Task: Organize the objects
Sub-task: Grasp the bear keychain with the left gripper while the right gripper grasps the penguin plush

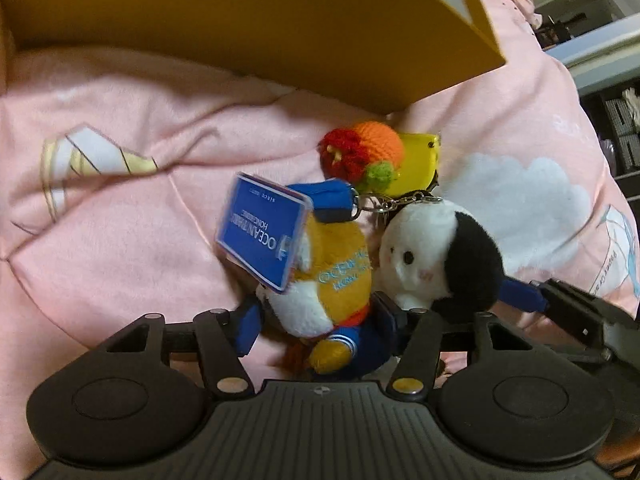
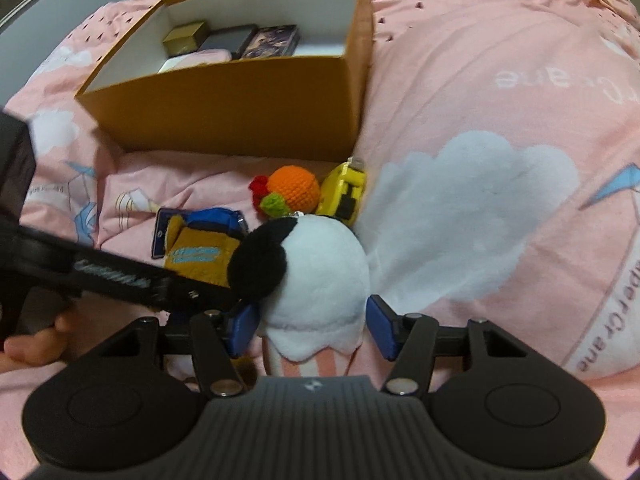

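Both grabbing at once here. Left gripper (image 1: pixel 316 316) pinching the yellow plush toy with blue cap and blue plastic tag (image 1: pixel 332 276), blue pads tight on its sides. Right gripper (image 2: pixel 312 326) spread around the white plush with black ear (image 2: pixel 320 276), left pad touching, right pad just off the fabric (not clamped yet, by the look). Lying side by side on the pink quilt (image 2: pixel 500 120), chains apparently tangled together. Open brown cardboard box (image 2: pixel 240 100) straight ahead, beyond the orange crocheted ball (image 2: pixel 294 186) and yellow plastic charm (image 2: pixel 346 192), both likely in the way.
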The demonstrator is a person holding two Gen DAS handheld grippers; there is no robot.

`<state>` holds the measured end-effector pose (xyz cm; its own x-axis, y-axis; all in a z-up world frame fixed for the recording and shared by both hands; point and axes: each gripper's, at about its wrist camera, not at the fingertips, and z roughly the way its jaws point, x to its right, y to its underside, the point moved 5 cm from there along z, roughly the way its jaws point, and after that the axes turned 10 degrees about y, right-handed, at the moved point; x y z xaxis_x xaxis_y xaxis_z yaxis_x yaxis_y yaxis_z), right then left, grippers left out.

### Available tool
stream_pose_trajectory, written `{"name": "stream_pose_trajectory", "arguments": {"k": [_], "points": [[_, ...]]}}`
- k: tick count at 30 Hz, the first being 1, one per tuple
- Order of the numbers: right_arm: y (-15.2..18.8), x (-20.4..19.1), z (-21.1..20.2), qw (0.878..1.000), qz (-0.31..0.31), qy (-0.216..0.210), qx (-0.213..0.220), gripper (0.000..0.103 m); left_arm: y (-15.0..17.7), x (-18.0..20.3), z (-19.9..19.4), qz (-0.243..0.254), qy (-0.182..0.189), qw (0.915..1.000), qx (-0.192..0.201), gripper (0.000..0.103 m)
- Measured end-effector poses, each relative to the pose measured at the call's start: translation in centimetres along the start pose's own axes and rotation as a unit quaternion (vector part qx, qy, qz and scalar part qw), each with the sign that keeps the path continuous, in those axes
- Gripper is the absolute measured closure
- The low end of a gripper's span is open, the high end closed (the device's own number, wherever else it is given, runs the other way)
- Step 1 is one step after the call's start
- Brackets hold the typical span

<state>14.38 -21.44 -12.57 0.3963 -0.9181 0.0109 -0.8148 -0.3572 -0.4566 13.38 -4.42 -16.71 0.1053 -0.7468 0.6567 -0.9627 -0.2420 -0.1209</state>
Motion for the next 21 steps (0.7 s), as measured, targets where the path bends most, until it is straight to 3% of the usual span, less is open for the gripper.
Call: {"name": "stream_pose_trajectory", "arguments": {"k": [4,11,21], "points": [[0.2,-1.2,0.2,0.999,-0.037,0.006,0.003,0.042,0.1,0.1,-0.3,0.003,-0.006,1.0,0.006,0.04],[0.1,-2.3,1.1,0.998,-0.065,0.01,0.004,0.038,0.5,1.4,-1.9,0.051,-0.046,0.9973,0.025,0.041],[-0.4,-1.9,0.4,0.999,-0.034,-0.007,0.009,0.045,0.5,2.4,-4.3,0.086,-0.046,0.9944,0.043,0.043]]}}
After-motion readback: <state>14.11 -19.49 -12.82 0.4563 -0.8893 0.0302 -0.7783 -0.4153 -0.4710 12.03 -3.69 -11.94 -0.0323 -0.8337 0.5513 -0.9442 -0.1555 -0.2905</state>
